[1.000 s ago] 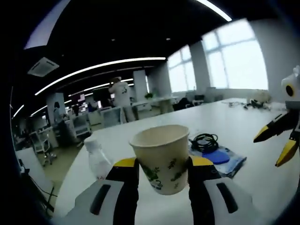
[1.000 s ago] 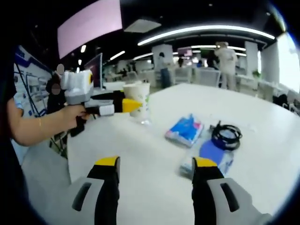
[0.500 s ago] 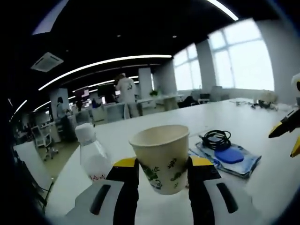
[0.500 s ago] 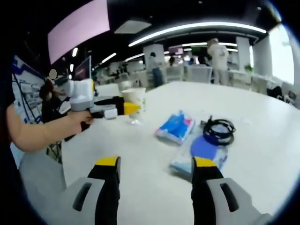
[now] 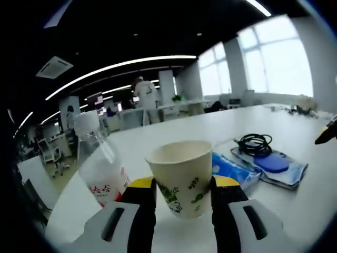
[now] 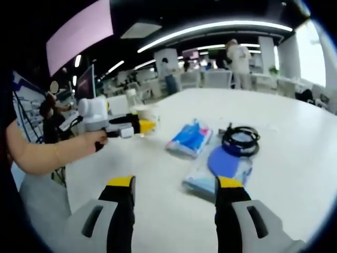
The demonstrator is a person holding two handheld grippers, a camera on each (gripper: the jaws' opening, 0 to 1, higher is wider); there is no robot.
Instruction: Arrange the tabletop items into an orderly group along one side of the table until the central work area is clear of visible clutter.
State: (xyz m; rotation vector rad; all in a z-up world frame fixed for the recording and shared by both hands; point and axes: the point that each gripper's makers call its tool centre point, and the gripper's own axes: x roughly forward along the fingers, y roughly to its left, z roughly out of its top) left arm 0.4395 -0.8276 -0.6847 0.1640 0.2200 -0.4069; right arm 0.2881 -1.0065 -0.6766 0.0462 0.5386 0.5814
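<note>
Left hand-held gripper [image 5: 181, 184] pinches a paper cup [image 5: 179, 176] with green leaf print, one jaw on each side, upright, low over the white bench [image 5: 231, 132]. Just beside the cup, a clear plastic bottle [image 5: 100, 166] with white cap and red label. On the cup's other side, a blue packet [image 5: 231, 169], then a clear pouch with a blue disc [image 5: 274, 164] and a coiled black cable [image 5: 254, 143].

Right hand-held gripper [image 6: 174, 185] hangs above the bench [image 6: 295, 158], jaws spread, nothing between them. Past it: the pouch [image 6: 221, 167], cable [image 6: 239, 141], packet [image 6: 189, 138], and the left hand-held gripper [image 6: 149, 126] with the cup [image 6: 147, 114], near the bench's far corner.

Room: open office, strip lights, large windows, people standing at desks beyond.
</note>
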